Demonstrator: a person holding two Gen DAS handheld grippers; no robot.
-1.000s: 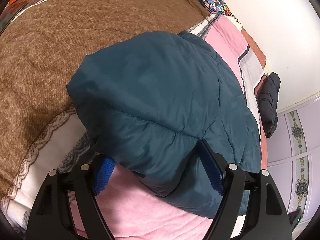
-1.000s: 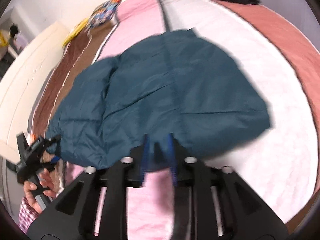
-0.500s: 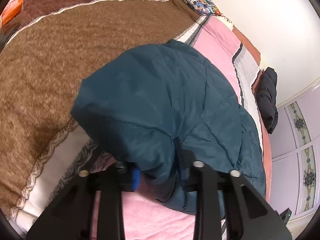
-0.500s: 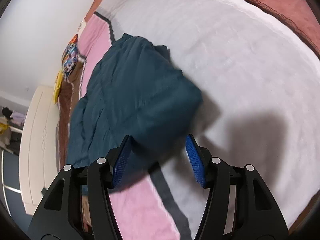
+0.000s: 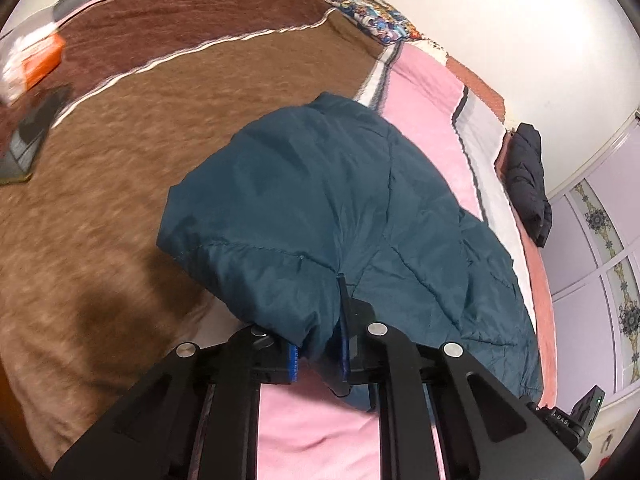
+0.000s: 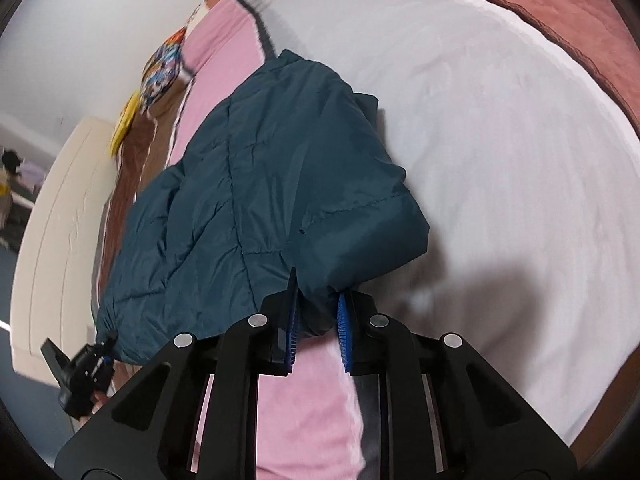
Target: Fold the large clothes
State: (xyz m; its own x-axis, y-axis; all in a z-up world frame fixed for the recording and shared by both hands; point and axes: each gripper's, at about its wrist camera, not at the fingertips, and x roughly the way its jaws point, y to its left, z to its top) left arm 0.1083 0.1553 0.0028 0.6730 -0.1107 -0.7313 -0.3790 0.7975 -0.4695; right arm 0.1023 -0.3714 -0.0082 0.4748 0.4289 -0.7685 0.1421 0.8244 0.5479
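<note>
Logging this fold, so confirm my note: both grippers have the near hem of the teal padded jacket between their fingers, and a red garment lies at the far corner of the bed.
One detail is wrong: the garment at the far corner of the bed is black, not red, as the left wrist view shows. The rest stands: the left gripper and right gripper each have the near hem of the teal padded jacket between their closing fingers.

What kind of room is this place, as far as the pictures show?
Most likely a bedroom. A wide bed with brown, pink and white blankets fills both views, a patterned pillow lies at its far end, and a teal padded jacket is spread on it.
</note>
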